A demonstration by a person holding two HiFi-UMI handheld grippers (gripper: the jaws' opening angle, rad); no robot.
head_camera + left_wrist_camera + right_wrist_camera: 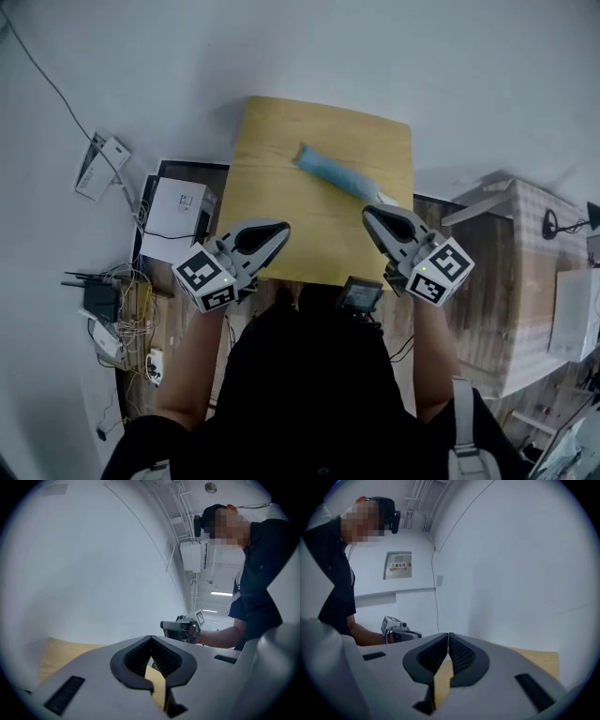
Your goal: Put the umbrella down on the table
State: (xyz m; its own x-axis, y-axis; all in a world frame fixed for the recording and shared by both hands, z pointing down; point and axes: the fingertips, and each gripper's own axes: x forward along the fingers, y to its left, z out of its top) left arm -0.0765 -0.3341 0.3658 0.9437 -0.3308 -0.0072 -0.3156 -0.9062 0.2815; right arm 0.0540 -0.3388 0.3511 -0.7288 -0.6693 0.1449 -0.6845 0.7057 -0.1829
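Left tool (278, 230) and right tool (369, 214), seen from the head view, are held side by side over the near edge of the bench (272, 131). Both point away from the person. In its own view each tool has its jaws closed tip to tip, with only bare bench top showing through the slot beneath the tips.

Writing and marks:
- **Marker cubes:** the cube on the left tool (208, 277) and the cube on the right tool (439, 270) carry black-and-white square marker patterns and no words.
- **Wall sign:** the sign (398, 566) in the right gripper view has a small coloured symbol beside a line of characters too small to read with certainty.
- **White box:** the box (176, 208) on the floor left of the bench bears a small printed mark that cannot be made out.

The umbrella (334, 173), folded and light blue, lies flat on the bench top at a slant. Its far end is toward the middle of the bench, and its pale near end is just beside the tip of the right tool in the head view. It lies beyond the tips of both tools, much nearer the right tool than the left, and neither tool holds it.
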